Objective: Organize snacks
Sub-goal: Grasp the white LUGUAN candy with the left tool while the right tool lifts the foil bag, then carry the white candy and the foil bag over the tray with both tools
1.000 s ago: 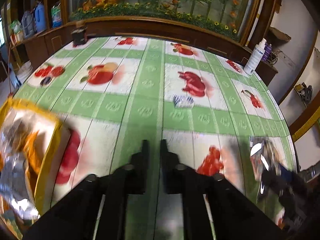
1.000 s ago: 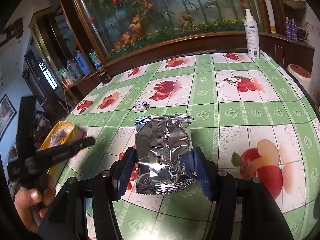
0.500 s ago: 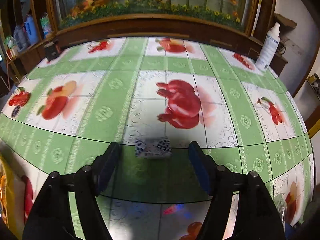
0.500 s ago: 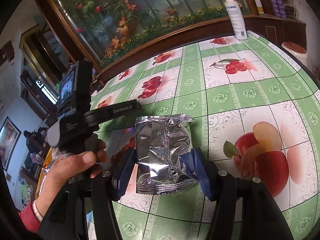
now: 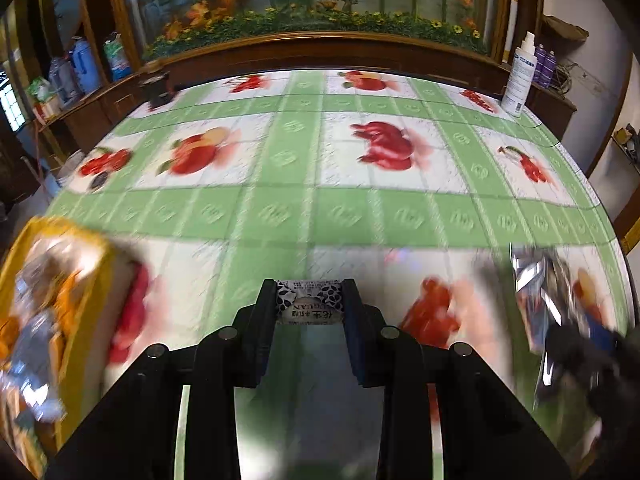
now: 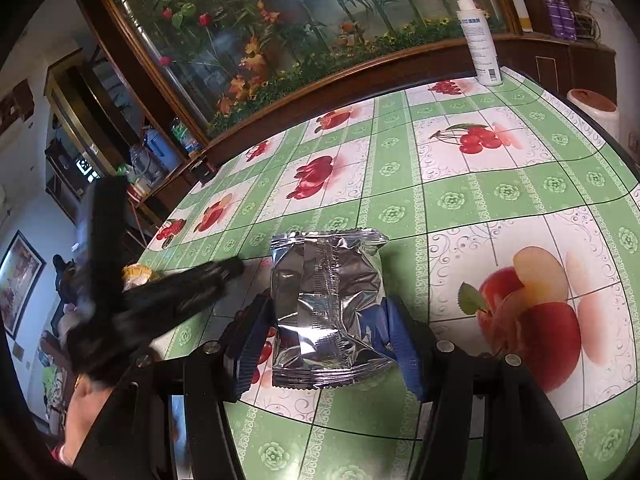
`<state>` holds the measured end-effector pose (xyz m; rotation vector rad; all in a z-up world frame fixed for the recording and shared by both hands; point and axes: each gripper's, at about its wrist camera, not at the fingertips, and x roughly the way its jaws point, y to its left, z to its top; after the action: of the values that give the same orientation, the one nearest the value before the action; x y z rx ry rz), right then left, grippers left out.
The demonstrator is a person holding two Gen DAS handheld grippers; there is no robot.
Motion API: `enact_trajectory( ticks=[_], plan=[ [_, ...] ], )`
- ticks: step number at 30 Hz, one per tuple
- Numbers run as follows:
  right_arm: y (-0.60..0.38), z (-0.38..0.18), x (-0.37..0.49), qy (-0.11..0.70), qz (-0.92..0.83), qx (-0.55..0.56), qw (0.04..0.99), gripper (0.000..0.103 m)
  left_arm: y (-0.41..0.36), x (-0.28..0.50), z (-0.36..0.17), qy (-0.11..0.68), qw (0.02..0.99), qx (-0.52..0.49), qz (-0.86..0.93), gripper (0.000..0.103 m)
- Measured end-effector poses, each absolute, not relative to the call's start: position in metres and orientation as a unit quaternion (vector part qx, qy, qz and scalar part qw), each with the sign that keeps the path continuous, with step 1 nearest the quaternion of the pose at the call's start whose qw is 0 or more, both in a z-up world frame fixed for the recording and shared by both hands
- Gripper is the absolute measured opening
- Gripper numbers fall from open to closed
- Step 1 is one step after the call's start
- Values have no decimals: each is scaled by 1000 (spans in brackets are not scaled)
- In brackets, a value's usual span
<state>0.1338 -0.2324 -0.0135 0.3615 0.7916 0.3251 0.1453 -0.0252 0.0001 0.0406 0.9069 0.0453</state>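
Note:
My left gripper [image 5: 308,292] has a small black-and-white wrapped snack [image 5: 309,306] between its pads; the jaws are closing and press on both its ends. It hangs above the green fruit-print tablecloth [image 5: 320,208]. A yellow snack bag [image 5: 52,320] with several packets lies blurred at the near left. My right gripper [image 6: 327,312] is shut on a silver foil packet [image 6: 324,280], held upright over the table. In the right wrist view the left gripper [image 6: 180,292] is a dark blur at the left, with the yellow bag [image 6: 136,272] behind it. The silver packet [image 5: 536,280] shows blurred at the right of the left wrist view.
A white spray bottle [image 5: 518,80] stands at the table's far right corner. A small dark object [image 5: 158,90] sits at the far left edge. A wooden cabinet with a flower display [image 6: 320,40] runs behind the table. A white bin with a brown lid [image 6: 592,108] stands off the right edge.
My left gripper opened around the small snack at the table's middle, closed on it and drew back with it toward the yellow bag. The right gripper kept its packet nearly still.

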Motion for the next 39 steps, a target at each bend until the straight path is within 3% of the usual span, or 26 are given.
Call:
enact_trajectory(
  ticks=[19, 39],
  plan=[
    [-113, 42, 67, 315, 283, 88, 902, 59, 101, 5, 56, 366, 917, 25, 155, 29],
    [27, 82, 47, 297, 381, 16, 875, 59, 186, -28, 64, 338, 917, -13, 210, 29]
  ],
)
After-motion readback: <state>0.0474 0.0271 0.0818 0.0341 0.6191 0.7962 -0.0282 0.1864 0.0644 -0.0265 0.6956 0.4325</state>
